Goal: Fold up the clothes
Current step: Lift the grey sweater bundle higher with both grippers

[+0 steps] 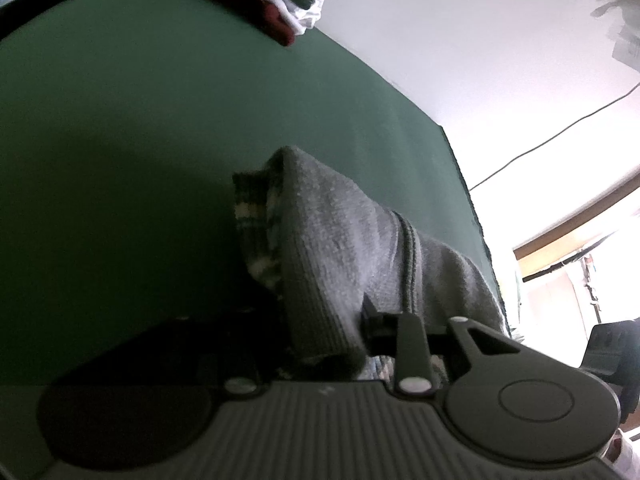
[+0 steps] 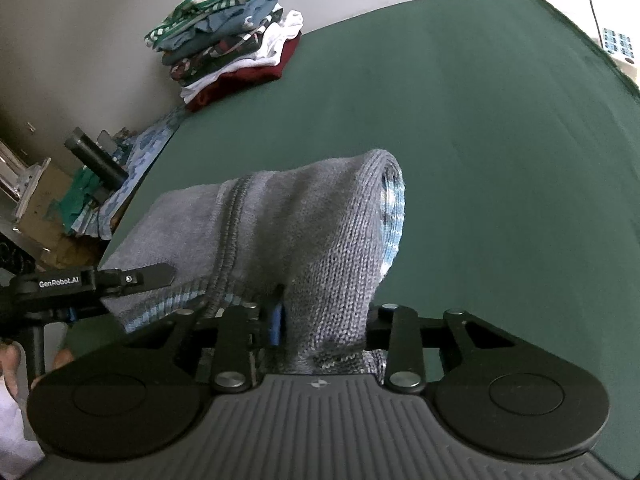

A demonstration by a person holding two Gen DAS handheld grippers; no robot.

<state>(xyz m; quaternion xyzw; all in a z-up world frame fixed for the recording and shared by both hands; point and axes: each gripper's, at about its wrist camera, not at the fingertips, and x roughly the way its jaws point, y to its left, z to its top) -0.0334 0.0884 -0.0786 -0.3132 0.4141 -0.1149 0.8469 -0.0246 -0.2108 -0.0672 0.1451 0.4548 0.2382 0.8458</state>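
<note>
Two grippers are seen holding one grey knitted garment [image 2: 304, 232] above a green surface [image 2: 460, 120]. In the right wrist view, the right gripper [image 2: 320, 320] is clenched on a bunched ribbed edge of the knit, which rises from between its jaws and folds over into a rounded hump; a light blue and white pattern is shown on the inner face along the right side of the fold. A dark ribbed seam is seen running down the cloth to the left of the hump, and pale blue stripes are visible on the lower hem. The left gripper [image 2: 160, 274] is seen at the left of that view, its black finger pressed onto the flatter part of the same garment near the hem, with a hand [image 2: 10, 364] partly visible below it.

In the left wrist view, the garment [image 1: 340, 240] is gathered in front of the left gripper [image 1: 376, 332], whose jaws are closed on the cloth; the left finger is hidden in shadow behind the fabric.

A stack of folded clothes [image 2: 232, 40] is set at the far corner of the surface, well apart from the garment, with a green-and-white striped piece on top and a dark red one at the bottom.
</note>
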